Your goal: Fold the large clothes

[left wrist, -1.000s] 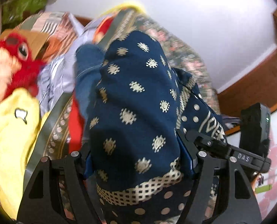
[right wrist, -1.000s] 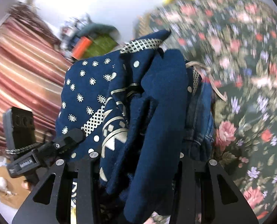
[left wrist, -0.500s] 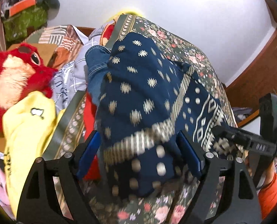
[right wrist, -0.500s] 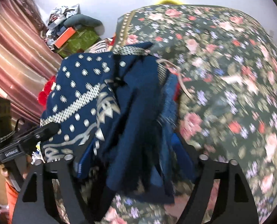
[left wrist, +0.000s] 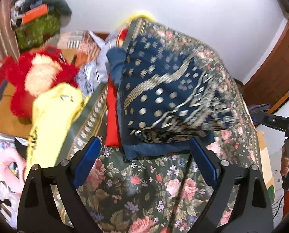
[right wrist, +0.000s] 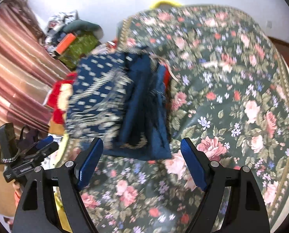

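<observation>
A folded navy garment [left wrist: 164, 97] with a gold print lies on a floral bedspread [left wrist: 144, 190], atop a stack that includes a red cloth [left wrist: 111, 116] along its left side. The left hand-held gripper [left wrist: 144, 163] hangs just near of the pile, its blue pads spread wide and gripping nothing. The right hand-held gripper [right wrist: 142, 163] likewise stands wide and empty, near the garment's [right wrist: 113, 104] front edge; motion blur makes it hard to say whether either gripper touches the cloth. To the far left sit a red plush toy [left wrist: 37, 77] and a yellow cloth [left wrist: 49, 124]. A striped curtain [right wrist: 14, 73] hangs at left in the right wrist view.
</observation>
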The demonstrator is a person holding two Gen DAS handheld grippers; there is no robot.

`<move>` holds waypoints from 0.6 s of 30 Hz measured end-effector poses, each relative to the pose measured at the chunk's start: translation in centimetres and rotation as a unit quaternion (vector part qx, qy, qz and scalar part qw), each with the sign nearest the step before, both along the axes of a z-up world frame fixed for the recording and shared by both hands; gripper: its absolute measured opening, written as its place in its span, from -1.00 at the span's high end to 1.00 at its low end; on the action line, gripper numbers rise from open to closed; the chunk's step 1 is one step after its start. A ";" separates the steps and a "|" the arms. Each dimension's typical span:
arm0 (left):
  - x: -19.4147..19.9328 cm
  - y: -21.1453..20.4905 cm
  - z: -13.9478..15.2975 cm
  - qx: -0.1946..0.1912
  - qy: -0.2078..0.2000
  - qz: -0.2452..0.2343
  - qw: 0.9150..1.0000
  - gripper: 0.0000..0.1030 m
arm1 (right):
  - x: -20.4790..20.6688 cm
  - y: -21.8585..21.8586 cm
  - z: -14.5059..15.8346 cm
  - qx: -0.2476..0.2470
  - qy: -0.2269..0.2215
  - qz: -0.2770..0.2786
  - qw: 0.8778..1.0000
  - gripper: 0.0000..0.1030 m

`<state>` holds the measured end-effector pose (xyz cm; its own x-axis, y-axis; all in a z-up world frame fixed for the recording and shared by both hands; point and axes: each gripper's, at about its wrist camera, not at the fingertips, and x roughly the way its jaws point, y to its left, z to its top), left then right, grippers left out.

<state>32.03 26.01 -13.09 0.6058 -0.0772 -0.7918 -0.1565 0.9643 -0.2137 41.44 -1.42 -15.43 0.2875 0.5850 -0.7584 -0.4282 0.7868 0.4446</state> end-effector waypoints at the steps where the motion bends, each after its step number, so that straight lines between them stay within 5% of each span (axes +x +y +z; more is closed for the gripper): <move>1: -0.5 -0.3 1.0 0.006 -0.010 0.000 1.000 -0.81 | -0.9 -0.1 1.3 0.005 -0.011 0.005 1.000 -0.54; 5: -4.1 -2.6 6.8 0.051 -0.074 -0.008 0.996 -0.81 | -4.6 -0.4 5.6 0.012 -0.072 0.023 0.997 -0.54; 11: -11.1 -6.6 14.3 0.097 -0.193 -0.012 0.976 -0.81 | -11.5 -1.7 12.2 0.048 -0.195 0.034 0.979 -0.54; 18: -19.9 -10.8 19.2 0.118 -0.313 0.004 0.942 -0.81 | -20.8 -3.8 17.2 0.072 -0.346 0.021 0.935 -0.54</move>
<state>12.09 15.22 6.11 0.9600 0.0625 -0.2728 -0.0783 0.9958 -0.0474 20.66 -5.20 1.76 0.6545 0.6888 -0.3117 -0.6824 0.7157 0.1486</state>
